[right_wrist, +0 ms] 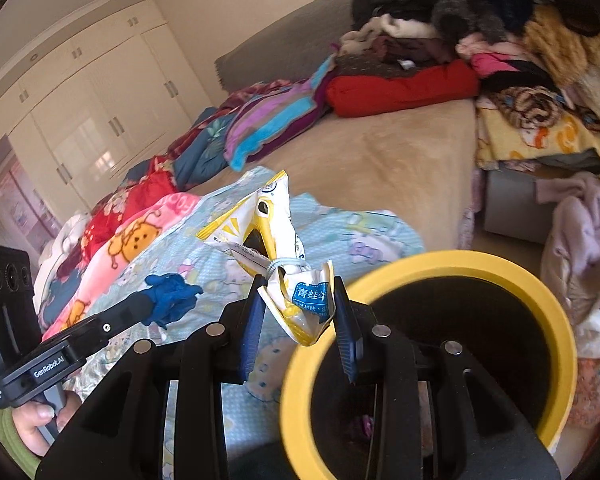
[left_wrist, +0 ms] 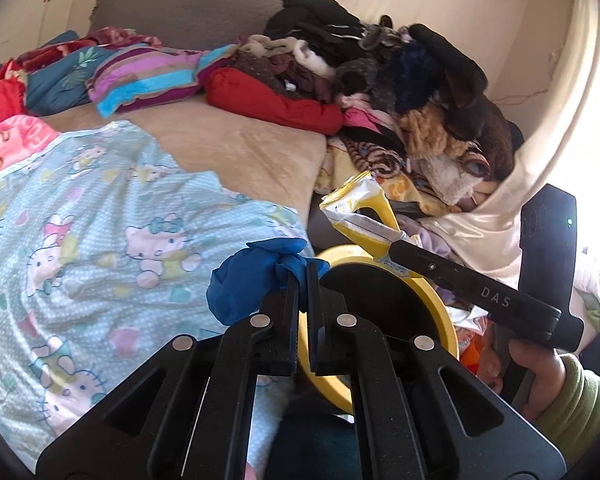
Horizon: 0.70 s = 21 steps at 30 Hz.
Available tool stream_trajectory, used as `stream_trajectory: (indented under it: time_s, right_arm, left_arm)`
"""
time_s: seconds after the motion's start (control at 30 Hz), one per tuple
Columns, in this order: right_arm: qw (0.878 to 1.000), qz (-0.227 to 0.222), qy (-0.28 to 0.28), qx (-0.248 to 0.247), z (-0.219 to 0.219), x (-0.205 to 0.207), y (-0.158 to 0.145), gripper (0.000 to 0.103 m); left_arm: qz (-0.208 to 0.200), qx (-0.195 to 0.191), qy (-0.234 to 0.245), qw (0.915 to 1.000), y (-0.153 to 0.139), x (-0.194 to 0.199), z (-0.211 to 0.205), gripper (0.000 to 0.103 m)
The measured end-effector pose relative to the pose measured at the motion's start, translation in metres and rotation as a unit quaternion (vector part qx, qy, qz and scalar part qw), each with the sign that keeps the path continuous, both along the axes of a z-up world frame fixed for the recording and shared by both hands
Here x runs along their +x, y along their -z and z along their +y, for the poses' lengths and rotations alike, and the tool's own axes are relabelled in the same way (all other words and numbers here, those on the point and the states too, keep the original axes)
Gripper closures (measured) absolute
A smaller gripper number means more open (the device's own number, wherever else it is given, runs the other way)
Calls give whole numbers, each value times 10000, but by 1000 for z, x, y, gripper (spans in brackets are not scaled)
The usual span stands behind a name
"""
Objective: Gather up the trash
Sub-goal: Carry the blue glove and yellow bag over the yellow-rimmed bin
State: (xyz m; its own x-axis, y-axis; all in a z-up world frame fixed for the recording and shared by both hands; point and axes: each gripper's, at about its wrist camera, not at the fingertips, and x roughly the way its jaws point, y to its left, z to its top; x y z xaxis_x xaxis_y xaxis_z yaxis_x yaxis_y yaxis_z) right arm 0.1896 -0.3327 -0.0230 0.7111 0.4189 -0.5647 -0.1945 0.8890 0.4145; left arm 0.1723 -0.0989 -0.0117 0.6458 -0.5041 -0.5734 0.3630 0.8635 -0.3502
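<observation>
We are clamping a crumpled blue glove (left_wrist: 249,278) in the left tool (left_wrist: 303,276) and a yellow-and-white wrapper (right_wrist: 278,256) in the right tool (right_wrist: 300,312), both over the near bed (left_wrist: 236,148), beside the yellow-rimmed bin (right_wrist: 452,260).

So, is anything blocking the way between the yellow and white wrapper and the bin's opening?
Nothing visible. The crumpled yellow and white plastic wrapper, held in the right tongs, hangs beside the yellow-rimmed round black bin, whose mouth is uncovered.
</observation>
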Motion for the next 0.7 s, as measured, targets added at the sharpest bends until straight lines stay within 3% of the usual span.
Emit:
stream_trajectory:
  time_s: [0.7]
  right_arm:
    - [9943, 287, 1027, 79, -95, -40, 22, 72]
  left_arm:
    - [41, 306, 846, 9959, 9, -15, -86, 102]
